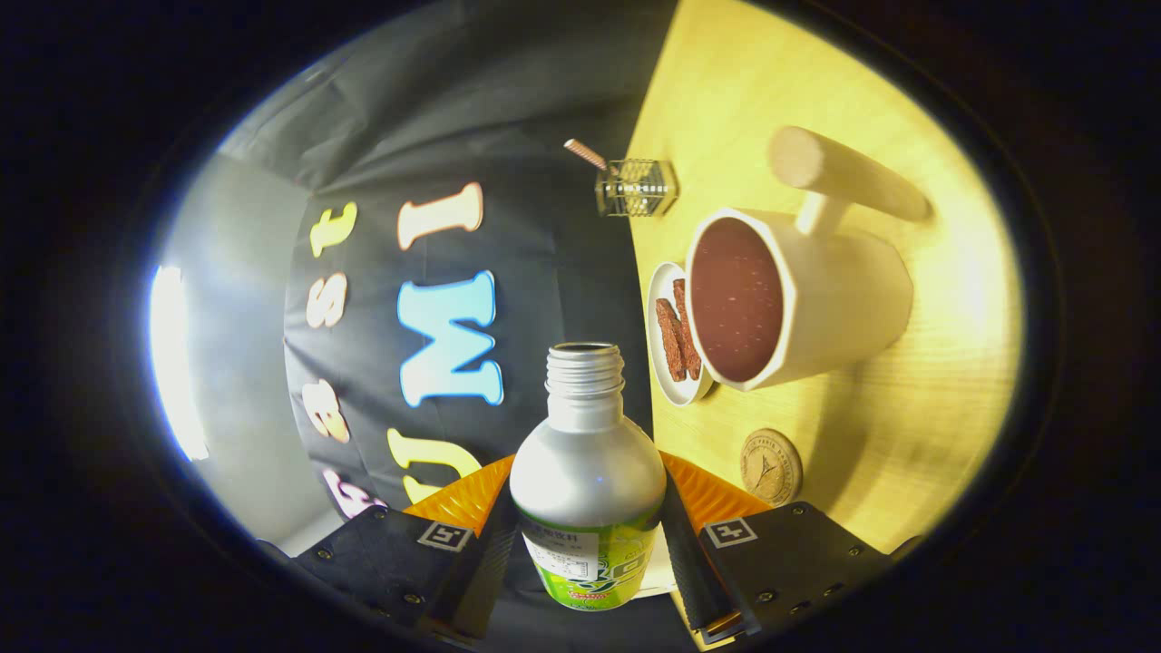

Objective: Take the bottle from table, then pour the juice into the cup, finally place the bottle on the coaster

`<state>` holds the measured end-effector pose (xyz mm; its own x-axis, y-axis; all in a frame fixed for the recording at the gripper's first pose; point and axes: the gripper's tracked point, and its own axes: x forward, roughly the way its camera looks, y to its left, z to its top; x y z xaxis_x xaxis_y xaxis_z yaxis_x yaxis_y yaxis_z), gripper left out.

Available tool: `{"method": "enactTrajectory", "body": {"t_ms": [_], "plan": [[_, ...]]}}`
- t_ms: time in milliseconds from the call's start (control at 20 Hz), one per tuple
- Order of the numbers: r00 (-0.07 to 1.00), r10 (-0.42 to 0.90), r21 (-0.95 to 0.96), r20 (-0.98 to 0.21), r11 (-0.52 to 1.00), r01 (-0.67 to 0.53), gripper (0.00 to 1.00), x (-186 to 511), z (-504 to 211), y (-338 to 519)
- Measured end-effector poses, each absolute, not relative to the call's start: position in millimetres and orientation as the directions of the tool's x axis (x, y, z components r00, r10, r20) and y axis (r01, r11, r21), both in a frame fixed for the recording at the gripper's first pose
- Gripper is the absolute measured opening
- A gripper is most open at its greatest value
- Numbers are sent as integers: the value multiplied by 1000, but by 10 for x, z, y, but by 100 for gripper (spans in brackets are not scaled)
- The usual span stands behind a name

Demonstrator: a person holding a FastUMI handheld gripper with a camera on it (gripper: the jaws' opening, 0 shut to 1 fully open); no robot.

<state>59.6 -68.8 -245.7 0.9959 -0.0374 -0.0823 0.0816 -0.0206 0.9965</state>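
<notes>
Between the two fingers of the gripper (588, 535) sits the bottle (588, 481), both fingers pressed on its lower body, so the grip is closed on it. With the view rolled hard over, the table (889, 435) stands almost on edge, which suggests the bottle is tipped far sideways, its open threaded mouth aimed toward the cup (798, 295) but stopping short of the rim. Judging by this, the pour is the step in hand, or near its end. To do it well, the mouth should be brought over the cup's opening before any more tilt, since liquid leaving now would likely fall beside the cup; the roll should be slow, and the squeeze kept firm on the smooth metal body. The cup, with a long handle, already holds dark reddish liquid close to its rim, so little room is left and overfilling is a risk. What remains inside the bottle cannot be seen. A small plate (659, 299) just beside the cup carries brown strips. The coaster (771, 467) lies bare, near the right finger, awaiting the bottle. A wire holder (637, 188) stands beyond the cup.
</notes>
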Motion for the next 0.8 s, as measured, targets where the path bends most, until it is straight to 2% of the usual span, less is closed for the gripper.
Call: {"method": "enactTrajectory", "body": {"t_ms": [400, 800], "plan": [[987, -67, 894, -147, 419, 162, 78, 610, -2355, -743], [978, -123, 559, -169, 805, 199, 78, 649, -2167, -625]]}}
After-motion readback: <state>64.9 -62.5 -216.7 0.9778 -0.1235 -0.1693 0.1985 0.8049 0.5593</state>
